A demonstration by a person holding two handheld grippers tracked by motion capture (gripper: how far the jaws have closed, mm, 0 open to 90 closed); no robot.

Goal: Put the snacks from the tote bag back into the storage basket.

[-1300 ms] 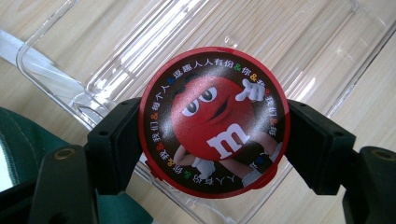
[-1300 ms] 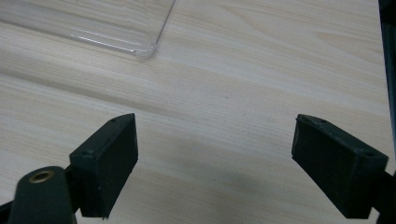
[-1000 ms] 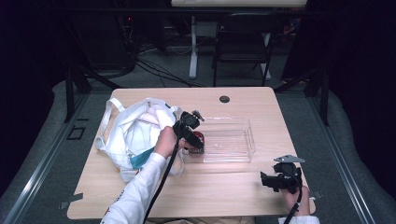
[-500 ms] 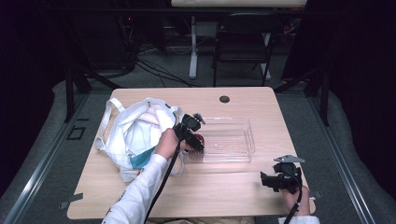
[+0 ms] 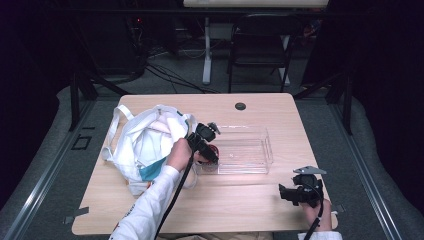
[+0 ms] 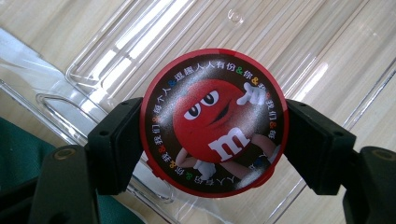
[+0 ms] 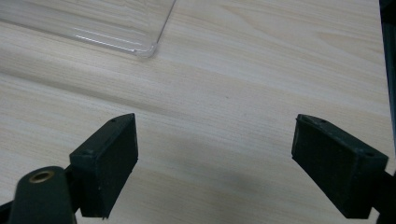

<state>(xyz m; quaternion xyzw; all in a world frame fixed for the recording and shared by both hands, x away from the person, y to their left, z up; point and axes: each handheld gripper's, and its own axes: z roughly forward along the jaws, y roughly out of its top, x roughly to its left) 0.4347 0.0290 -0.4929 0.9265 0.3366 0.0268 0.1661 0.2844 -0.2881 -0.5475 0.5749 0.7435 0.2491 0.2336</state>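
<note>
In the high view, a clear plastic tray [image 5: 245, 150] is seen near the middle of the tabletop [image 5: 250, 200], and it serves here as the landmark. A white cloth bag [image 5: 145, 142] lies just beside the tray's left end, its mouth turned up, apparently so that things can be drawn from it. The left gripper [image 5: 212, 150] is held over the tray's left end with something red between its jaws; the placing suggests a transfer from bag to tray. The right gripper [image 5: 292, 192] is parked on the tabletop, well apart from the tray, beyond its near right corner, probably to be kept out of the way.

In the left gripper view, a round red-rimmed candy tin [image 6: 215, 122] is clamped edge to edge between the two jaws, its printed lid faced to the camera. The tin is held above the tray's floor [image 6: 289, 42]; whether it touches cannot be told. A grip across the width is judged to keep the flat tin level for setting down.

In the right gripper view, the jaws stand wide apart with nothing between them, over bare wood, with the tray's corner [image 7: 144, 49] near the top left.
</note>
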